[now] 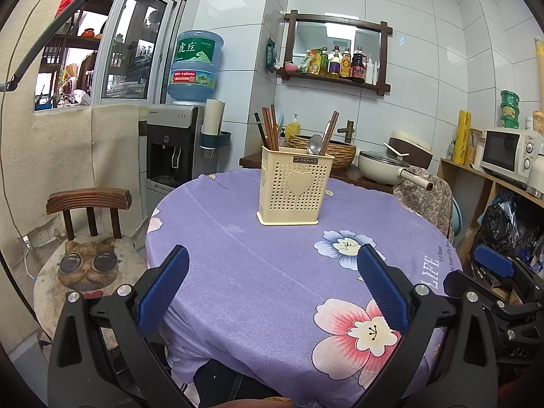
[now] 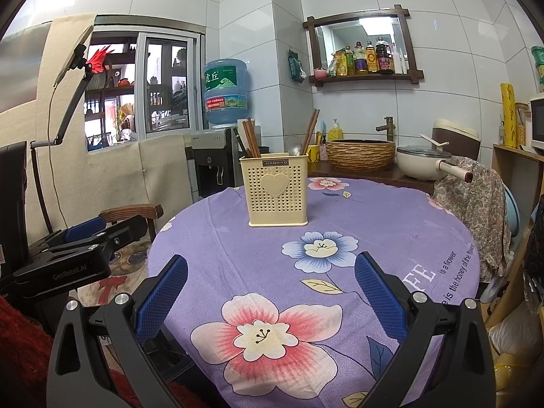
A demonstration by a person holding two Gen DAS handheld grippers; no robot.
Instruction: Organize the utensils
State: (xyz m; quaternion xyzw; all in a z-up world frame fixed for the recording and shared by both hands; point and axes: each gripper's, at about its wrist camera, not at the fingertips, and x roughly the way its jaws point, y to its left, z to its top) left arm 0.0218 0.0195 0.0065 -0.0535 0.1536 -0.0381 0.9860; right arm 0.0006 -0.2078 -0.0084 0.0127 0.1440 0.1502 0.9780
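Two grippers hover low over the near edge of the round table, both aimed at the cream utensil holder (image 1: 292, 187). Left of that holder, the left gripper (image 1: 273, 265) has its blue-padded fingers spread wide with nothing between them; the right gripper (image 2: 270, 268) is spread and empty too. Inside the holder, a bundle of brown chopsticks (image 1: 269, 129) stands in its left part, while a metal spoon (image 1: 314, 144) and more chopsticks lean in its right part. Under the holder lies a purple floral tablecloth (image 1: 272, 255). Left of the holder stands a water dispenser (image 1: 173, 142); behind it a woven basin (image 2: 361, 154), right of it a white pan (image 1: 384, 166).
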